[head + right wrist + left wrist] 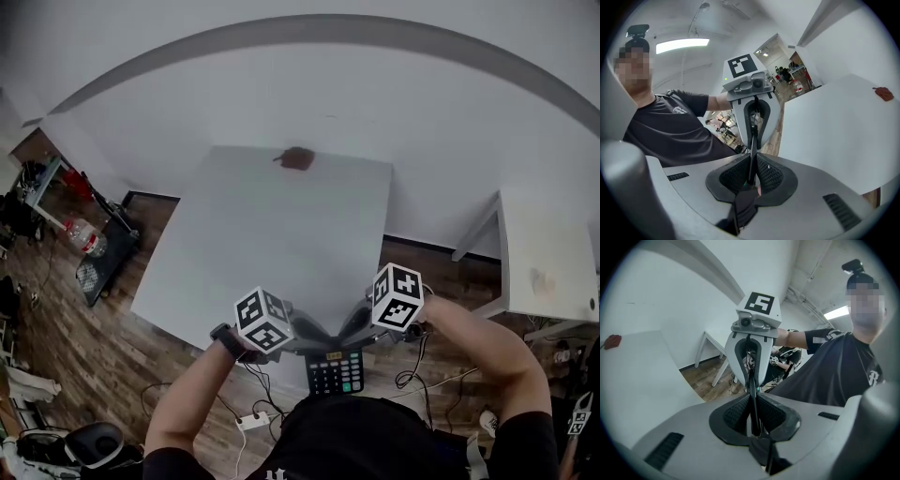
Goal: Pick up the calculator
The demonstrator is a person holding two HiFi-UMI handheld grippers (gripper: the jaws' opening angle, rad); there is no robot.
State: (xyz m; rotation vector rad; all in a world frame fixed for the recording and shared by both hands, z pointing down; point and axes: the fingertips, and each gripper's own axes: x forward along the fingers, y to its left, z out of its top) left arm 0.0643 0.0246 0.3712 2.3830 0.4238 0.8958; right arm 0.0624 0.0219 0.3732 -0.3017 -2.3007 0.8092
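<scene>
Calculator (pixel 336 372) lifted off bench (pixel 281 225), at bench's near edge, keys facing up, close to person's torso. Left claw (pixel 311 335) pinched down on one side of it, right claw (pixel 353 328) pinched on the opposite side, the two claws facing each other. Both gripper views show calculator edge-on as thin dark slab (pixel 752 399) (pixel 752 154) between nearly closed pads. Small brown object (pixel 297 158) at bench's far edge. Wood floor (pixel 112 328) left of bench. Second white table (pixel 544 262) right of bench.
</scene>
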